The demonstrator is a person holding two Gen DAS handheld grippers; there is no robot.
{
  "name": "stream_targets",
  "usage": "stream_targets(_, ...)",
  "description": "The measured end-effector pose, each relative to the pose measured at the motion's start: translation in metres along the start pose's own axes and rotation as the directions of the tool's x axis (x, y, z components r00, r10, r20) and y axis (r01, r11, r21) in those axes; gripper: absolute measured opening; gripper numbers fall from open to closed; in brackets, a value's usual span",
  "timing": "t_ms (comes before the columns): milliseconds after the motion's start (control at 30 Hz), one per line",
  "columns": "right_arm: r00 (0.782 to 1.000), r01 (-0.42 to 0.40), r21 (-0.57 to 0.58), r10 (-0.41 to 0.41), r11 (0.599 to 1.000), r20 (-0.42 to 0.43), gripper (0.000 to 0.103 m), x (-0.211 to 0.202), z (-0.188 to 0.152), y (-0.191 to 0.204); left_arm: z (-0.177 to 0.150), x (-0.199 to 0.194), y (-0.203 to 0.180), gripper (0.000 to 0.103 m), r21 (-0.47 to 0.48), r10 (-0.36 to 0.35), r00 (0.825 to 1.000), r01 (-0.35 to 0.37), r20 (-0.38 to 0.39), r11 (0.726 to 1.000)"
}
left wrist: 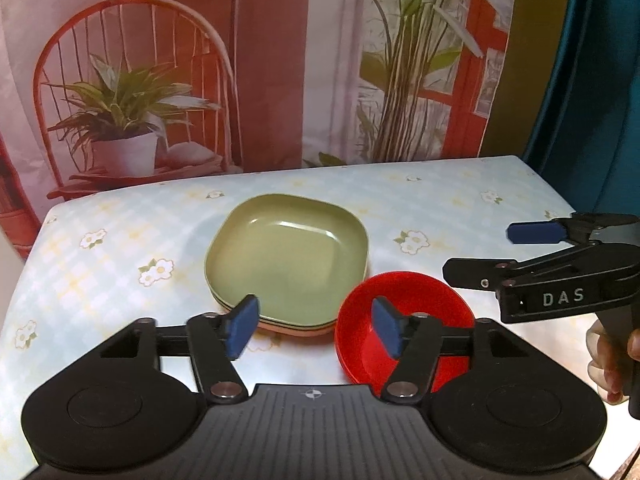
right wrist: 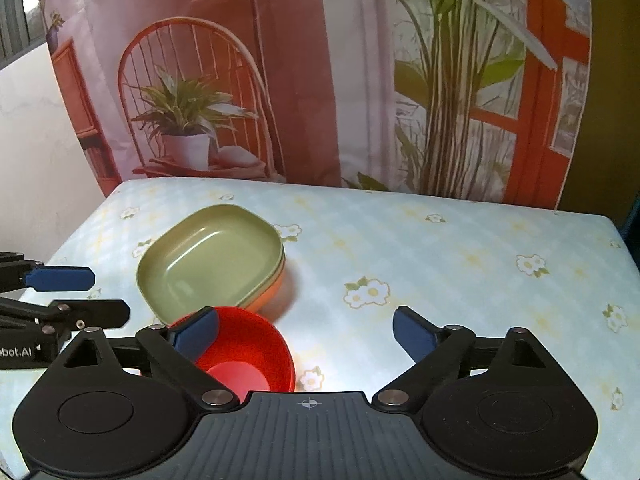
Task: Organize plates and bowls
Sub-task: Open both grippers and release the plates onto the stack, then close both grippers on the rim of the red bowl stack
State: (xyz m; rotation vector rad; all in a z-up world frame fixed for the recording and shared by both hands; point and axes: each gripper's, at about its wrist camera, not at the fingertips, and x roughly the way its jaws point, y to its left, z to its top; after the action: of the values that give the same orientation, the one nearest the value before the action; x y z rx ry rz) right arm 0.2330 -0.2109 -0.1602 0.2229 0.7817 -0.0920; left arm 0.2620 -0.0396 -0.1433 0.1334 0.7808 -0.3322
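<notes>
A stack of square plates, green one on top (left wrist: 286, 254), sits mid-table; it also shows in the right wrist view (right wrist: 212, 260). A red bowl (left wrist: 416, 320) stands just right of the stack, also in the right wrist view (right wrist: 244, 360). My left gripper (left wrist: 314, 328) is open and empty, above the near edge of the stack and bowl. My right gripper (right wrist: 306, 334) is open and empty, its left finger over the bowl's rim. The right gripper shows in the left wrist view (left wrist: 480, 252) at the right; the left gripper shows in the right wrist view (right wrist: 108, 294).
The table (right wrist: 440, 264) has a pale blue checked cloth with flowers. A printed backdrop (left wrist: 240, 60) with a chair and plants hangs behind it. The table's right edge (left wrist: 560, 192) meets a dark blue surface.
</notes>
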Motion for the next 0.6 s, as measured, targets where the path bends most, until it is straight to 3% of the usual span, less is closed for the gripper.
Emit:
stream_targets(100,1.0,0.018,0.007,-0.018,1.0,0.02,0.102,-0.004,-0.004,0.001,-0.003,-0.004,-0.002,0.097,-0.004,0.008,0.999,-0.008,0.031,1.0)
stream_targets(367,0.999,0.039,0.039,-0.039,0.998,0.019,0.103,-0.004,-0.014,0.0,-0.004,-0.006,-0.009,0.103,0.028,0.093,0.994,-0.095,0.064,0.995)
stream_targets(600,0.997,0.078,0.011,-0.078,0.997,-0.011,0.101,0.002,-0.026,0.006,-0.014,0.003,0.004,0.099,-0.086,0.029,1.0,-0.028,0.009,0.996)
